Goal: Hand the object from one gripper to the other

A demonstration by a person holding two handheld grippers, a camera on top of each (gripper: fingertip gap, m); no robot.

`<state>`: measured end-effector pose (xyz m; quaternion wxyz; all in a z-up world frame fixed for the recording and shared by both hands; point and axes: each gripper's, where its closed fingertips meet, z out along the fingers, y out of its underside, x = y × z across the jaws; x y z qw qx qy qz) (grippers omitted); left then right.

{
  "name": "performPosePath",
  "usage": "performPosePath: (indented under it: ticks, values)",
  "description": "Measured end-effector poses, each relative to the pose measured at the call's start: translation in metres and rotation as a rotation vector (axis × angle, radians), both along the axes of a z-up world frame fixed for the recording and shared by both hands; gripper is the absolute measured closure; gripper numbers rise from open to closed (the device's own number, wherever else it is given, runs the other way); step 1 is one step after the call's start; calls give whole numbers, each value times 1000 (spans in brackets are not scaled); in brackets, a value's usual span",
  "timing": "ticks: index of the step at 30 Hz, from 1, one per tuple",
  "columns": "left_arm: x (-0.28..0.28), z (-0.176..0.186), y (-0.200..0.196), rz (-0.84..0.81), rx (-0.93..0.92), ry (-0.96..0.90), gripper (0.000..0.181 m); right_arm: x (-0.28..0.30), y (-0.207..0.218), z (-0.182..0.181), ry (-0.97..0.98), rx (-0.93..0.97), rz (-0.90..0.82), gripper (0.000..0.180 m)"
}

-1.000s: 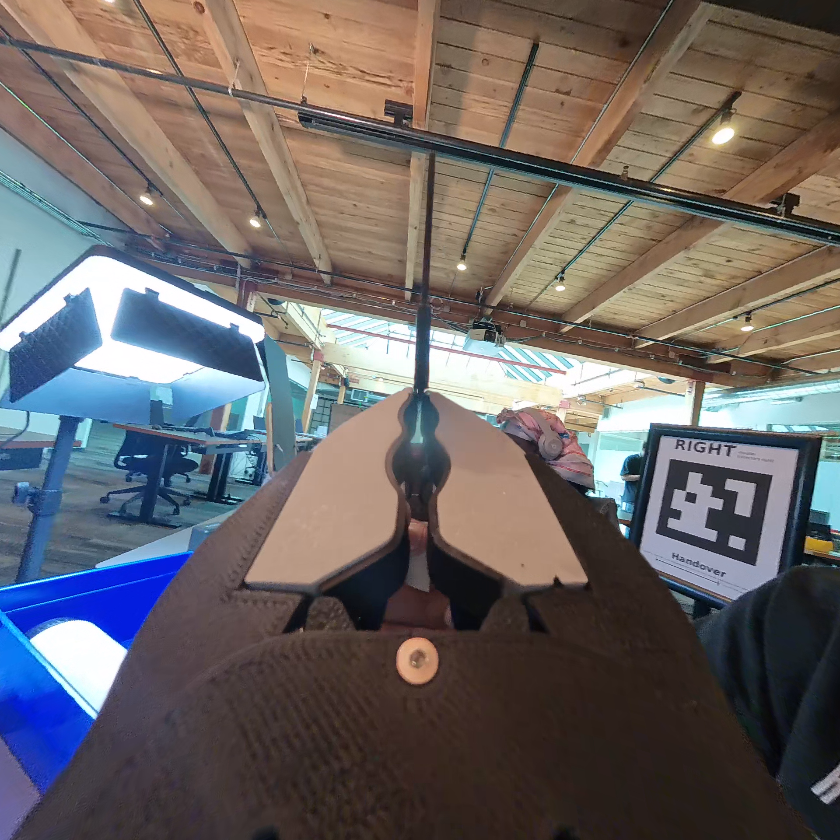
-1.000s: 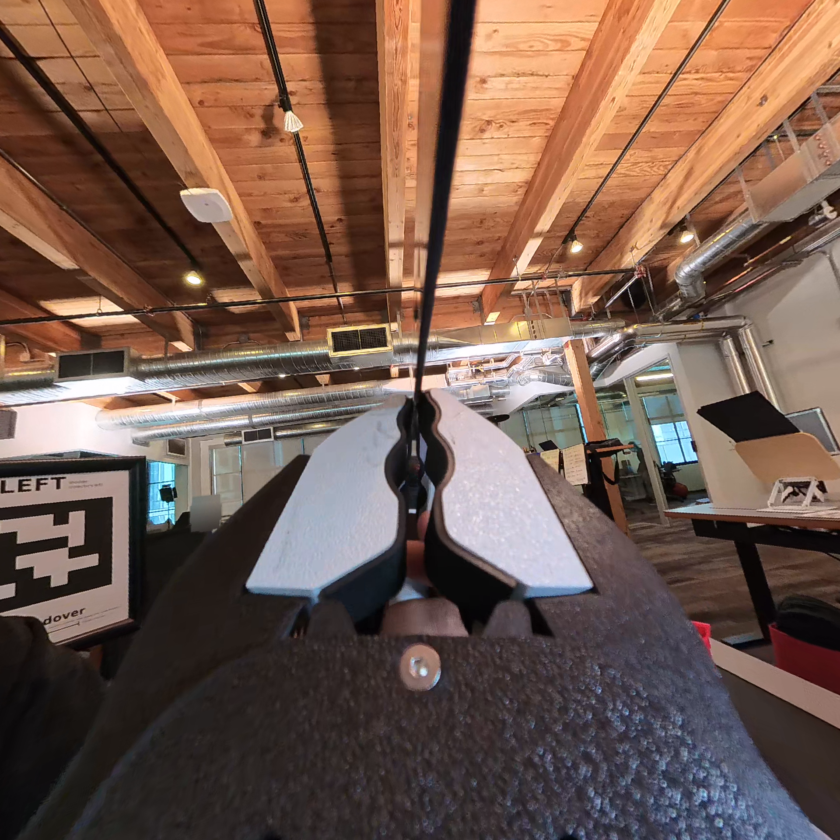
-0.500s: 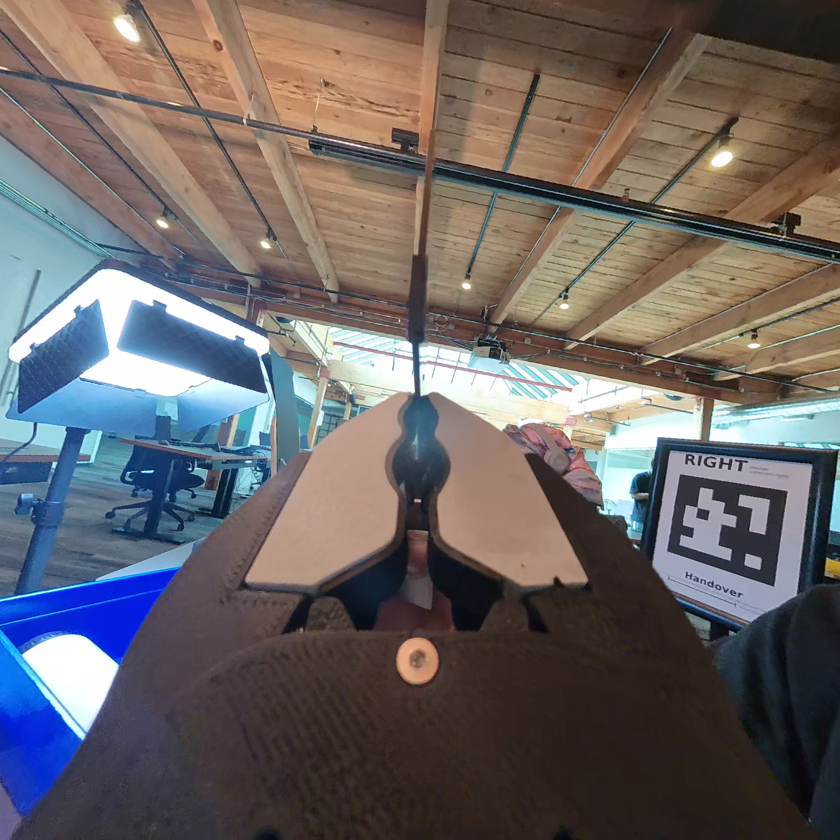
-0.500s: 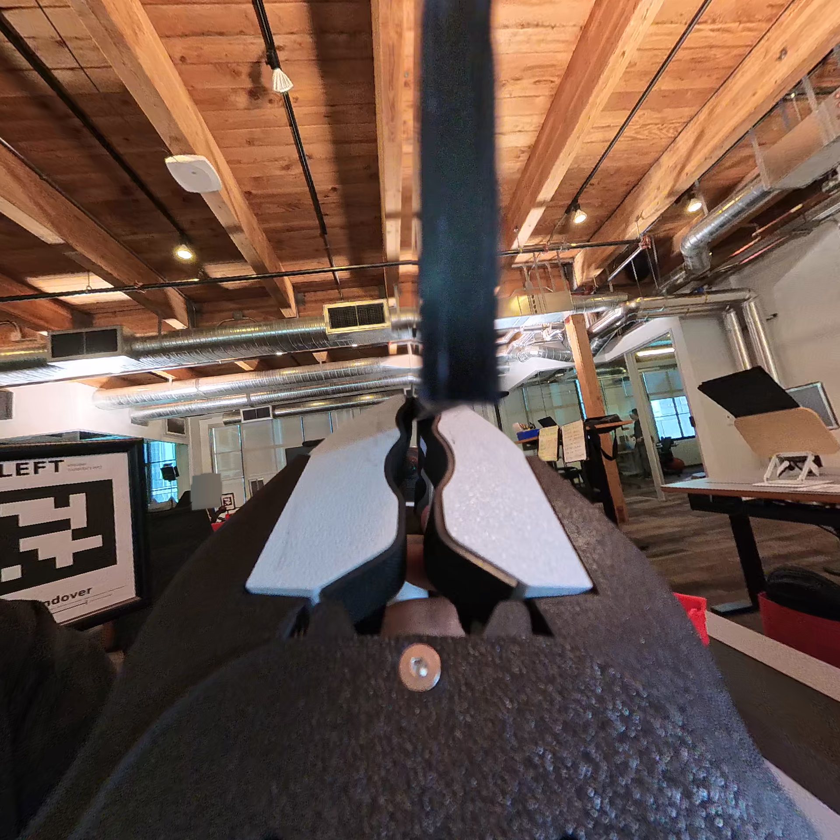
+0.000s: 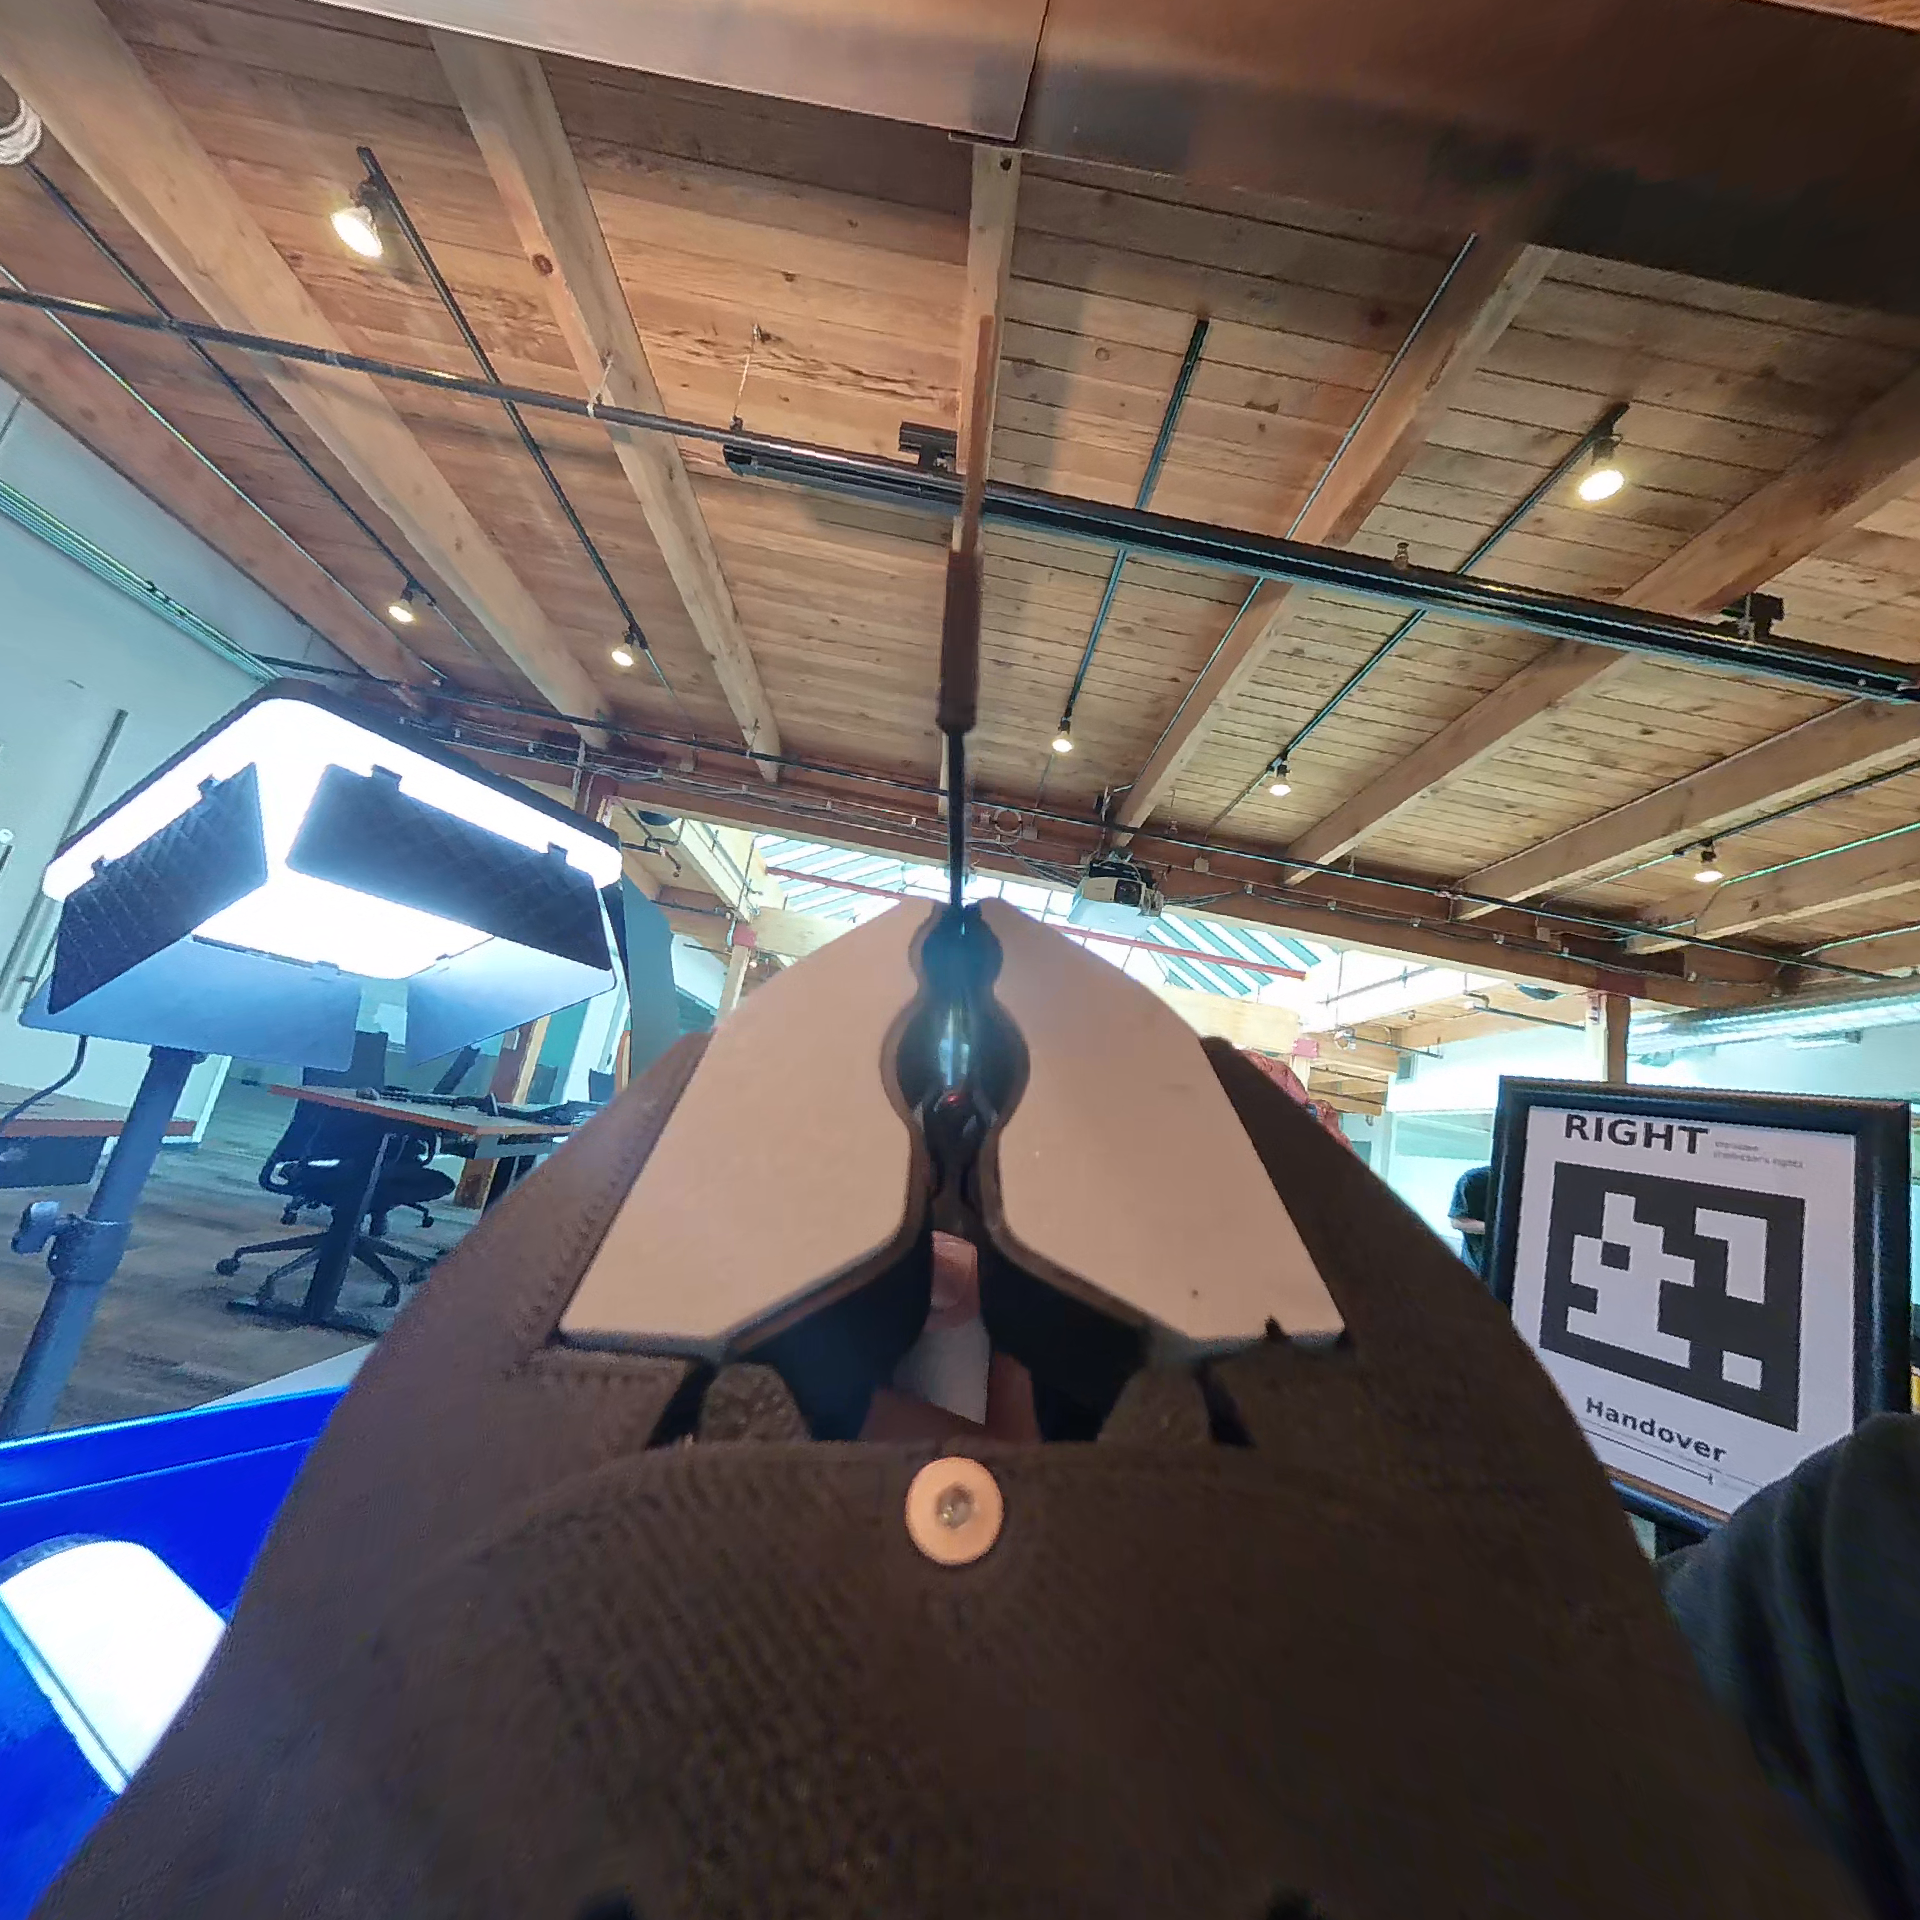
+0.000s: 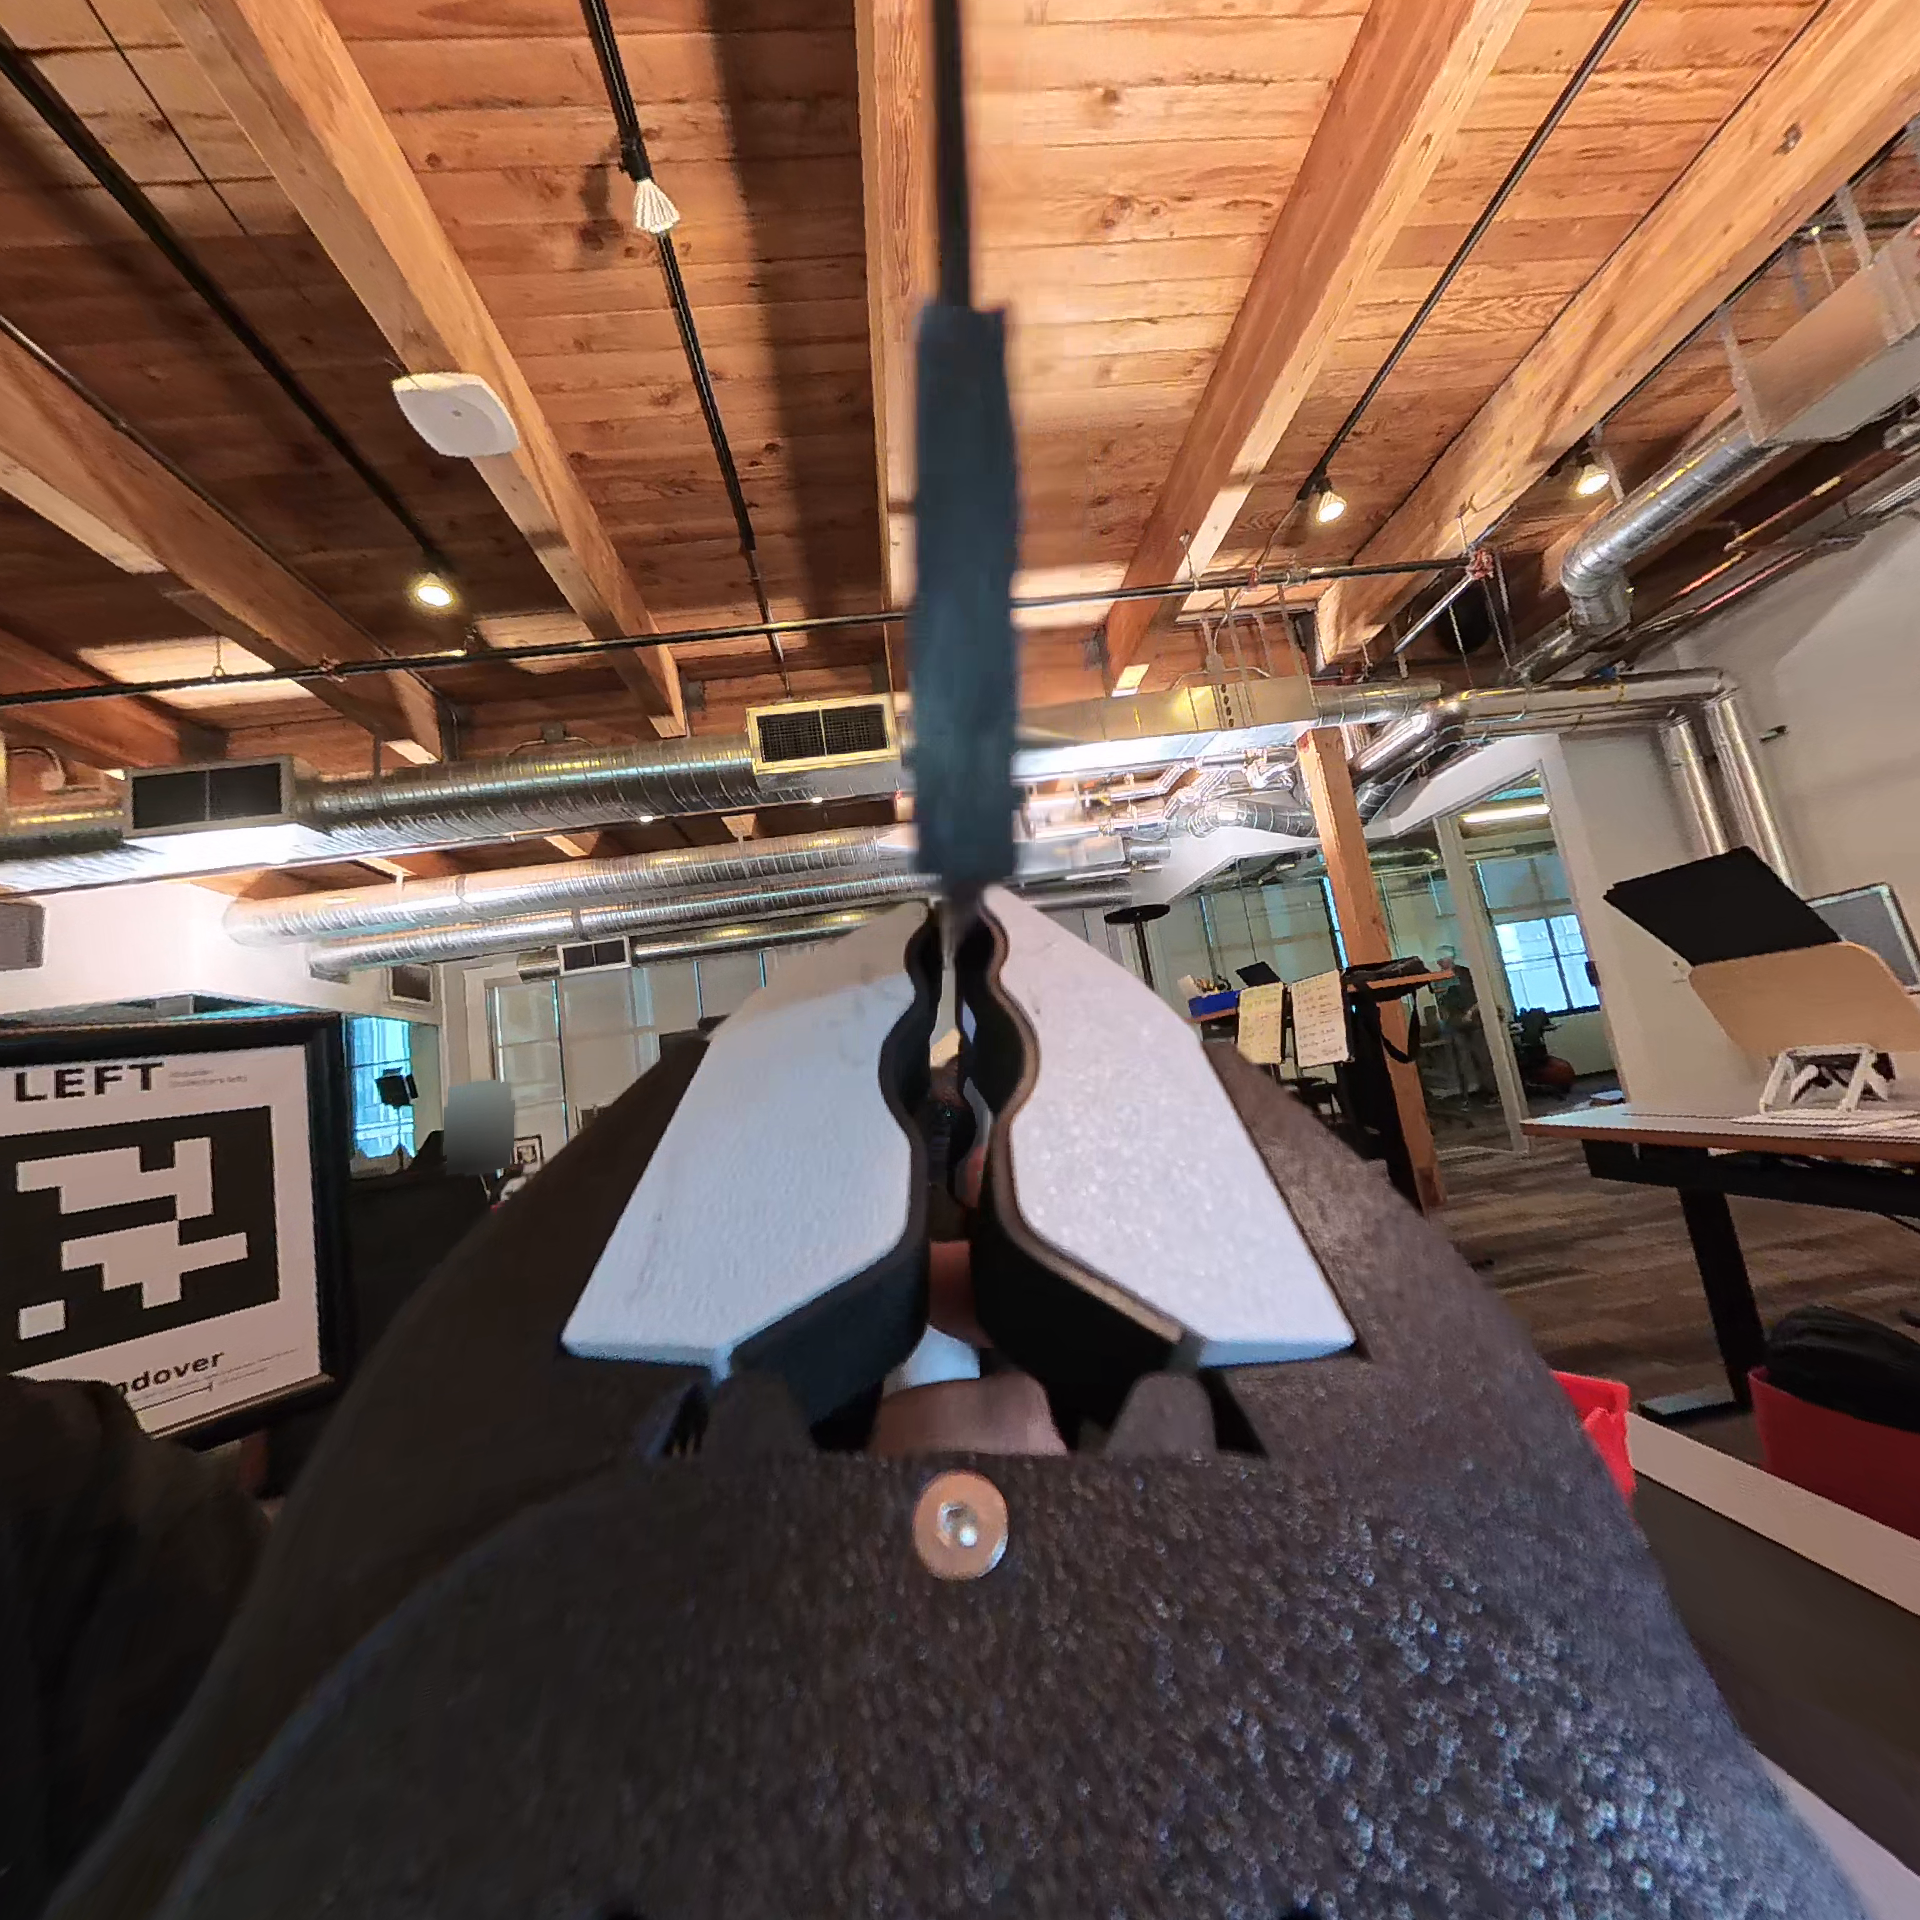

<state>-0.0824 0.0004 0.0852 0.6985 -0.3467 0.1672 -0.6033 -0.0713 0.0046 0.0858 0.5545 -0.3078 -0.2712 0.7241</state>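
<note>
— What's moved?
— In my right view the dark blue-black fuzzy strip (image 6: 961,592) no longer runs off the top edge. Its upper end shows now, with a thin line above it.
— And your jaws?
— My right gripper (image 6: 954,920) has its jaws pinched on the stem under that strip. My left gripper (image 5: 961,912) has its jaws closed on a thin black rod with a brown upper section (image 5: 958,665).
— Which way do they lie?
— Both run straight up the frame's centre, long axis along my fingers. Neither view shows the other gripper, so I can't tell which is nearer.
</note>
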Motion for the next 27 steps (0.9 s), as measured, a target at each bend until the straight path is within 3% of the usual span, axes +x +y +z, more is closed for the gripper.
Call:
performPosePath:
  ticks: [3,9,21,24,27]
  values:
    - [6,-3,0,23,5,33,171,-3,-2,-1,-26,9,-4,177]
    - [3,-2,0,35,7,35,180,-7,-2,-2,-63,1,6,178]
    - [-9,4,-1,11,3,-34,180,7,3,4,8,-17,7,177]
    - [3,1,-3,11,11,11,170,2,0,2,-14,-7,14,177]
    - [5,0,-1,32,2,23,180,-2,-2,0,-23,-10,25,177]
